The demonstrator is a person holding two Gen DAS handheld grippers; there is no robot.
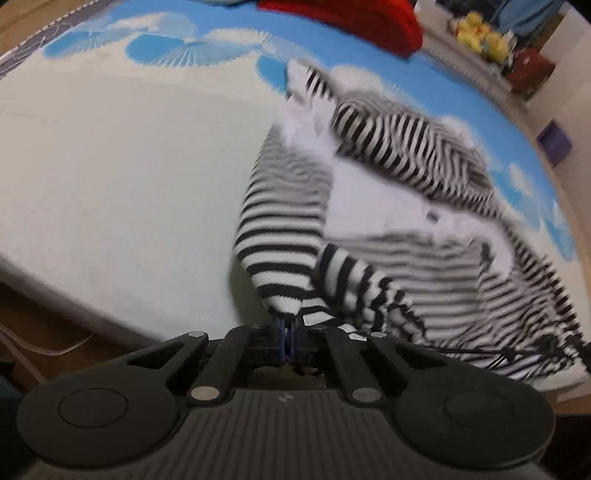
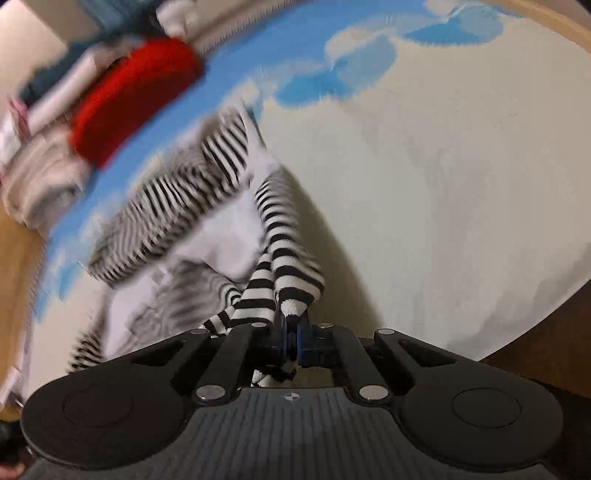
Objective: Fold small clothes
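Note:
A black-and-white striped garment (image 1: 406,155) with a white lining lies crumpled on the white and blue sheet (image 1: 110,166). My left gripper (image 1: 286,325) is shut on a striped edge of it, and the cloth rises from the jaws. My right gripper (image 2: 293,325) is shut on another striped edge of the same garment (image 2: 280,251). The rest of the garment trails away to the left in the right wrist view. Both views are blurred by motion.
A red folded cloth (image 1: 354,22) lies at the far edge of the sheet, with a stack of folded white and grey clothes (image 2: 40,170) beside it. Yellow toys (image 1: 480,33) sit on a ledge beyond. The sheet's near edge drops to a wooden floor (image 1: 48,325).

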